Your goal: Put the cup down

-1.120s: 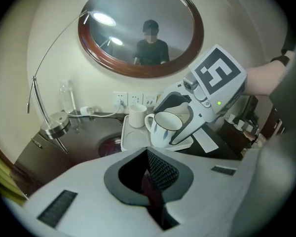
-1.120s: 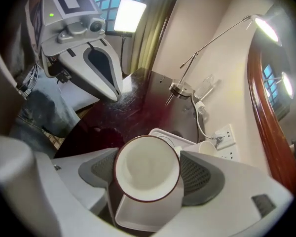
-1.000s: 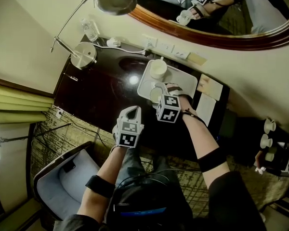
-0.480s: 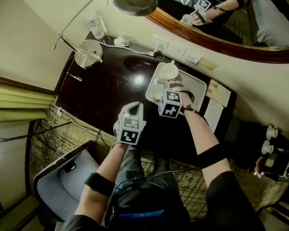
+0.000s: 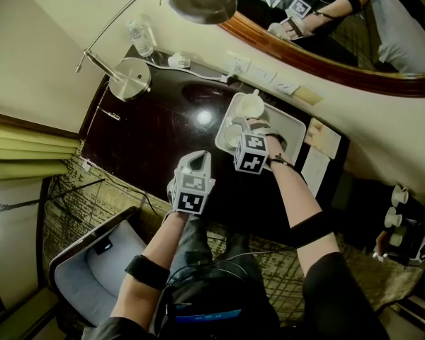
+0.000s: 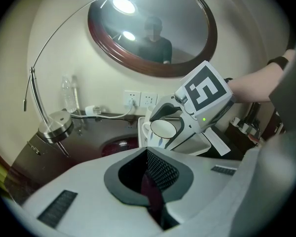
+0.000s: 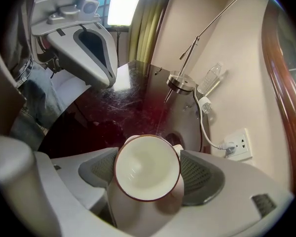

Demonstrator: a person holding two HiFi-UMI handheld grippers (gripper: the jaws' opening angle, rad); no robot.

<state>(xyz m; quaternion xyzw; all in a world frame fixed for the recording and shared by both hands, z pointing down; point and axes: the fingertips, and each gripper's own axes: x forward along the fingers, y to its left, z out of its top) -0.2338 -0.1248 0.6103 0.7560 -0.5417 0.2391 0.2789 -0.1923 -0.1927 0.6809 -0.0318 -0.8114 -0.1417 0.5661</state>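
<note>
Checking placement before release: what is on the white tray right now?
One white cup stands at the far end of the tray. The right gripper holds a second cup over its near part; whether it touches down is hidden beneath the gripper.

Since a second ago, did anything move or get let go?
The right gripper carried the cup a little closer to the white tray, then held still. Nothing was let go: its jaws still grip the cup. The left gripper stayed shut and empty, and the other cup stayed on the tray.
</note>
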